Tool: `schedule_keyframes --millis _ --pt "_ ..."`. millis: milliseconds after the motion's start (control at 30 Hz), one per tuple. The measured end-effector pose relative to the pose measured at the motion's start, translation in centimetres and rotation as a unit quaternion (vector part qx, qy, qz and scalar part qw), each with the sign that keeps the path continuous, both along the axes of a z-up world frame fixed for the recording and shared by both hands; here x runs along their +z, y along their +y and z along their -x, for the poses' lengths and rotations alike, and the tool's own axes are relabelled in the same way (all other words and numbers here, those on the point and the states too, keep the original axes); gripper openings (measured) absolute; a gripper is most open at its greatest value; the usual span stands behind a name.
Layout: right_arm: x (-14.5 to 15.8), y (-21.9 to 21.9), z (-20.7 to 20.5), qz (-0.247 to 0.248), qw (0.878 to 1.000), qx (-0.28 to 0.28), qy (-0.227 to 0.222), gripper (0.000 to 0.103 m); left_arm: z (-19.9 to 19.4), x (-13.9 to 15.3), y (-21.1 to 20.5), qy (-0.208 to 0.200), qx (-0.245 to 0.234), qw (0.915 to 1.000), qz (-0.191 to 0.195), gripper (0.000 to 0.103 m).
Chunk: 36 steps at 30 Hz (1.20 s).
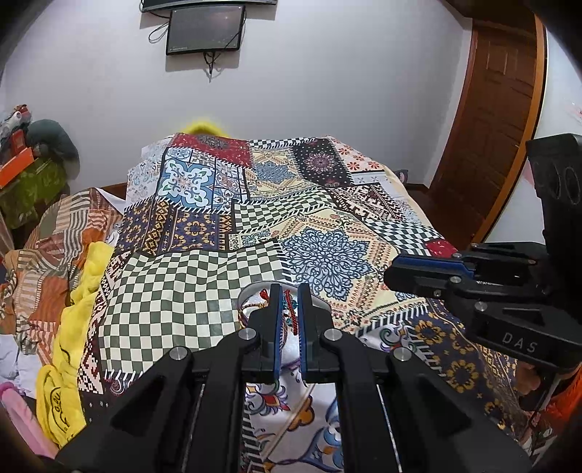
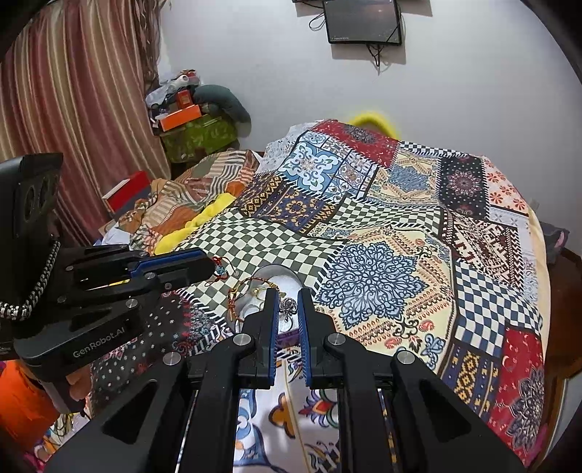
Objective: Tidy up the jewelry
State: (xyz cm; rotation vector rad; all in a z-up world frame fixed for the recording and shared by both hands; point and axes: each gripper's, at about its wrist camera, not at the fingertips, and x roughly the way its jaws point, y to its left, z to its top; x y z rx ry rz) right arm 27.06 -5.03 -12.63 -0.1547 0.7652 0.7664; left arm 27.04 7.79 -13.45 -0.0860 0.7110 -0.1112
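Red cord bracelet with teal beads: pinched between the narrow jaws of the left gripper, hanging over the metal dish. From the right wrist view the same bracelet dangles from the left gripper's tip, just left of the dish.

Silver ornament, ring-like, detail too small to resolve: clamped between the nearly closed pads of the right gripper, over the dish.

Dish contents: a thin red-and-gold cord bracelet draped across its left rim, a small gold piece beside it.

Dish rests on a patchwork bedspread. Right gripper visible at the right of the left wrist view. Wall-mounted screen behind the bed.
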Motion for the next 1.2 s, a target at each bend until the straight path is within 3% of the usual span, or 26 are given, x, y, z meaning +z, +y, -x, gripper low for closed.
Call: schedule_keyframes --millis 333,700,1200 --pt "-1.7 1.2 -1.9 0.009 1.0 0.002 0.016 0.009 -2.7 -1.9 0.7 0.013 0.001 0.9999 0.004 0.006" --pt "-3.8 2.6 -3.5 0.033 0.999 0.014 0.033 0.009 -5.9 -5.6 1.4 0.061 -0.009 0.9977 0.028 0.006" --pt "-5.3 4.1 -5.0 0.058 0.997 0.026 0.045 0.009 -6.4 -6.7 1.7 0.08 -0.026 0.9964 0.003 0.006"
